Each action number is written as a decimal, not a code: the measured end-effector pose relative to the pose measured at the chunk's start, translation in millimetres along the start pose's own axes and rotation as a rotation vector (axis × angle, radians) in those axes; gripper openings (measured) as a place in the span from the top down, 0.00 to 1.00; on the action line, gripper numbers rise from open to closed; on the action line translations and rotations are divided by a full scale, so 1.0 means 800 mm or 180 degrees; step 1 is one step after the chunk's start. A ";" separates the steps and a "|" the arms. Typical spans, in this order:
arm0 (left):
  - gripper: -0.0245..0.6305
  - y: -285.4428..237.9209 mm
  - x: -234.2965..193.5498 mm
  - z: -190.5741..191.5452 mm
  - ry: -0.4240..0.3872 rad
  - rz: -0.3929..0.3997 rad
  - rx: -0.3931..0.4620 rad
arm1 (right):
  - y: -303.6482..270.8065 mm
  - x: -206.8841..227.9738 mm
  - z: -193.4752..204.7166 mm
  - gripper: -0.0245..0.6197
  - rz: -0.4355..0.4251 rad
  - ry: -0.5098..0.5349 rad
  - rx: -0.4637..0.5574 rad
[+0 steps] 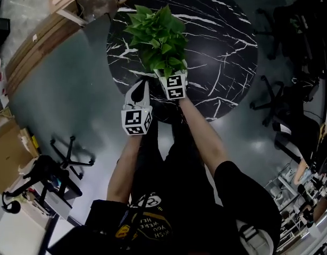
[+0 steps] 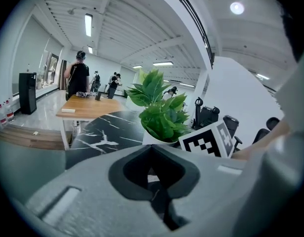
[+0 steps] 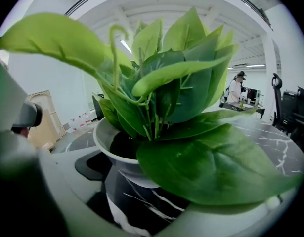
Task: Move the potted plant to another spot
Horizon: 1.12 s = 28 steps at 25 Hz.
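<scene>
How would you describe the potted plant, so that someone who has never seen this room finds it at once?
Look for the round black table with white marble veins on the grey floor. Over its near half, just ahead of the right gripper, is the potted plant. It is the only green thing on the table: a bush of broad, glossy leaves in a white pot.

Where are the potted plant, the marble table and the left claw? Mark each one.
potted plant point(image 1: 159, 36), head view, on its green leaves.
marble table point(image 1: 221, 52), head view, on the bare black top right of the plant.
left claw point(image 1: 141, 88), head view, midway between its fingertips.
</scene>
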<state>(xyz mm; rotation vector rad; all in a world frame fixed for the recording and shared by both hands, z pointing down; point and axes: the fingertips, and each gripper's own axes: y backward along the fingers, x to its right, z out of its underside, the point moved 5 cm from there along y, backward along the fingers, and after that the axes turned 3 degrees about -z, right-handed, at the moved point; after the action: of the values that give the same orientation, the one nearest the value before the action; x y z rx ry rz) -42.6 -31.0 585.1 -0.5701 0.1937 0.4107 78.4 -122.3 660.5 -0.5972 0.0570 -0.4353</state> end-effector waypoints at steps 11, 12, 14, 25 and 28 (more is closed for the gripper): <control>0.96 -0.158 0.269 -0.016 -0.0358 0.0789 -0.0092 | 0.163 0.337 0.078 0.21 0.0882 -0.0564 -0.0089; 0.96 -0.169 0.289 -0.018 -0.0392 0.0857 -0.0106 | 0.180 0.366 0.086 0.21 0.0988 -0.0632 -0.0079; 0.96 -0.187 0.325 -0.019 -0.0455 0.0984 -0.0144 | 0.212 0.420 0.107 0.21 0.1184 -0.0800 -0.0067; 0.96 -0.211 0.389 -0.006 -0.0582 0.1166 -0.0330 | 0.290 0.535 0.157 0.22 0.1590 -0.1094 0.0038; 0.96 -0.205 0.370 -0.008 -0.0562 0.1091 -0.0346 | 0.270 0.538 0.141 0.22 0.1566 -0.1074 0.0102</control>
<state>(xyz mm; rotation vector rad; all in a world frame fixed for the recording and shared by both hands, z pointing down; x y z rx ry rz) 294.2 -64.3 573.0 -0.6051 0.0991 0.8048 570.9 -80.1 665.1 -0.5951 -0.1239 0.1437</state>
